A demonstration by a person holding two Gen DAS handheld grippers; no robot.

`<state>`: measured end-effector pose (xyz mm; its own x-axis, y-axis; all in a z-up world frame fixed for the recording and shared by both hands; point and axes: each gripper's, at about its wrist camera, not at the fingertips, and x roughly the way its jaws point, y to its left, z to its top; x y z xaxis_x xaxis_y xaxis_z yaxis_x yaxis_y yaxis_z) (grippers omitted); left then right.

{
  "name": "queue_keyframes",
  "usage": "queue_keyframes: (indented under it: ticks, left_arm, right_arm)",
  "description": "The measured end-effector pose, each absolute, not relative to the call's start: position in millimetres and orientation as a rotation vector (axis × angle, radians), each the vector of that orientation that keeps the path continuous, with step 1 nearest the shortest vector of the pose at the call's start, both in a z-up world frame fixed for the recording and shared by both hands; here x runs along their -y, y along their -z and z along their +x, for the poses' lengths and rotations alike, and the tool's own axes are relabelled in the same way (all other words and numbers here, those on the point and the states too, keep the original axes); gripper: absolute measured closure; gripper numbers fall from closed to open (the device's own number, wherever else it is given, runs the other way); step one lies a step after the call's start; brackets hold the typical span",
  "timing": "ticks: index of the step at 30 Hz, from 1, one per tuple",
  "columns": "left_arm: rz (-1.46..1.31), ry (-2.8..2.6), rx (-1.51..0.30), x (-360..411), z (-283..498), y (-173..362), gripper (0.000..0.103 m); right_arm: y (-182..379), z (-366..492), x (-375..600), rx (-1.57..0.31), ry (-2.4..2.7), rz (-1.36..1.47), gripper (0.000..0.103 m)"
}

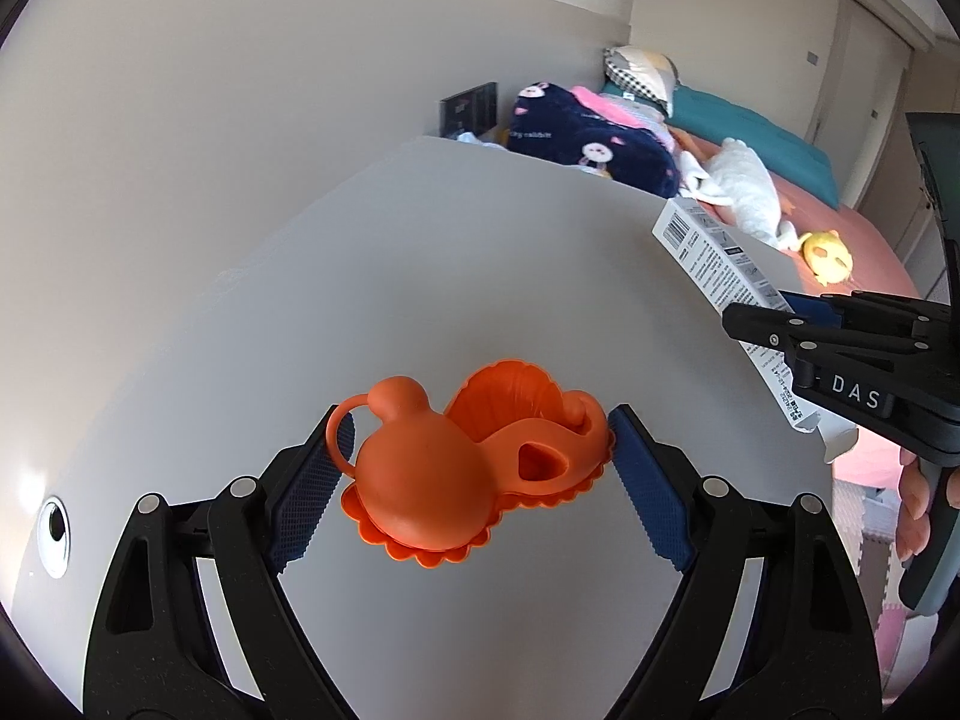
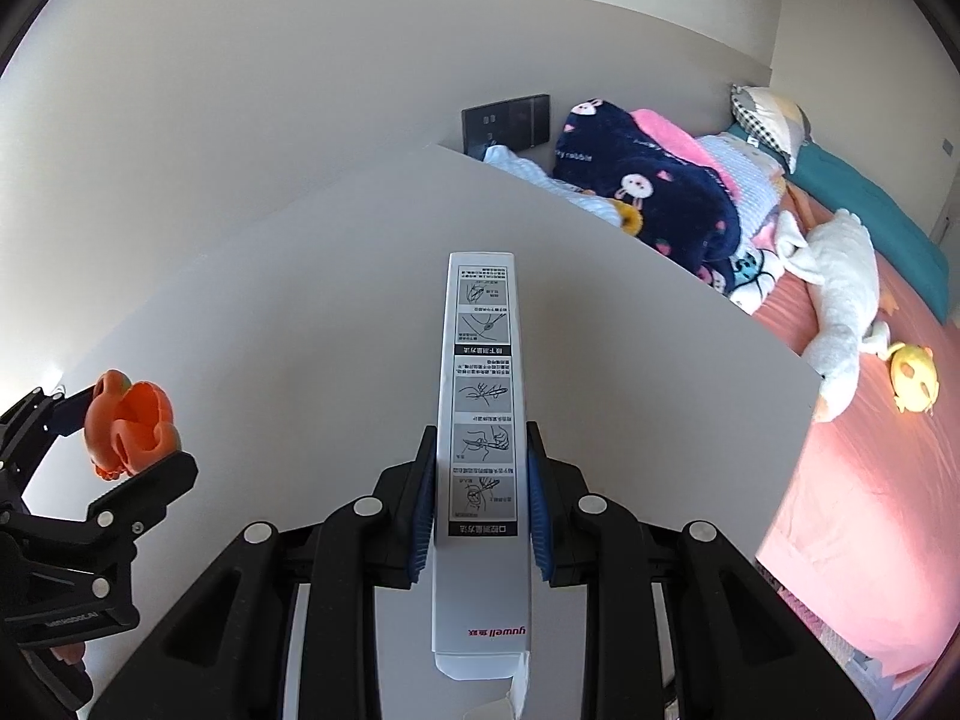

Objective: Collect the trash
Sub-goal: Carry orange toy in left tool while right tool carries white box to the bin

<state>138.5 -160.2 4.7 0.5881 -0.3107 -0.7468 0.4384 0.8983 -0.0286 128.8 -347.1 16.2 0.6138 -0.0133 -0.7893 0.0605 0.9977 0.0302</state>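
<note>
An orange rubbery item [image 1: 444, 474] with a round bulb, a ring loop and a scalloped shell-like part hangs above the white table [image 1: 420, 270]. My left gripper [image 1: 480, 420] is shut on it, its blue pads pressing both sides. The right wrist view shows the same orange item [image 2: 129, 420] in the left gripper [image 2: 126, 438] at far left. My right gripper [image 2: 480, 435] is shut on a long, narrow white box [image 2: 480, 360] printed with instruction pictures, held lengthwise above the table [image 2: 300, 300]. In the left wrist view the box [image 1: 714, 264] and right gripper [image 1: 774, 309] are at right.
A round cable hole [image 1: 55, 534] sits in the table at near left. Beyond the table's far edge lies a bed [image 2: 840, 480] with a navy blanket [image 2: 648, 192], a white plush [image 2: 840, 300] and a yellow toy [image 2: 912, 372]. A wall runs behind and to the left.
</note>
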Motion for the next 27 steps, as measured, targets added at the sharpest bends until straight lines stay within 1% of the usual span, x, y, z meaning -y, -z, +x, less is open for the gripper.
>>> queue_keyframes:
  ticks: [14, 27]
  left_arm:
    - [0.189, 0.514, -0.814, 202, 90, -19, 0.020]
    - [0.236, 0.592, -0.803, 248, 54, -22, 0.020]
  right_arm:
    - [-34, 55, 382, -0.871, 0.104, 0.112, 0.075]
    - [-37, -2, 423, -0.849, 0.189, 0.162, 0.075]
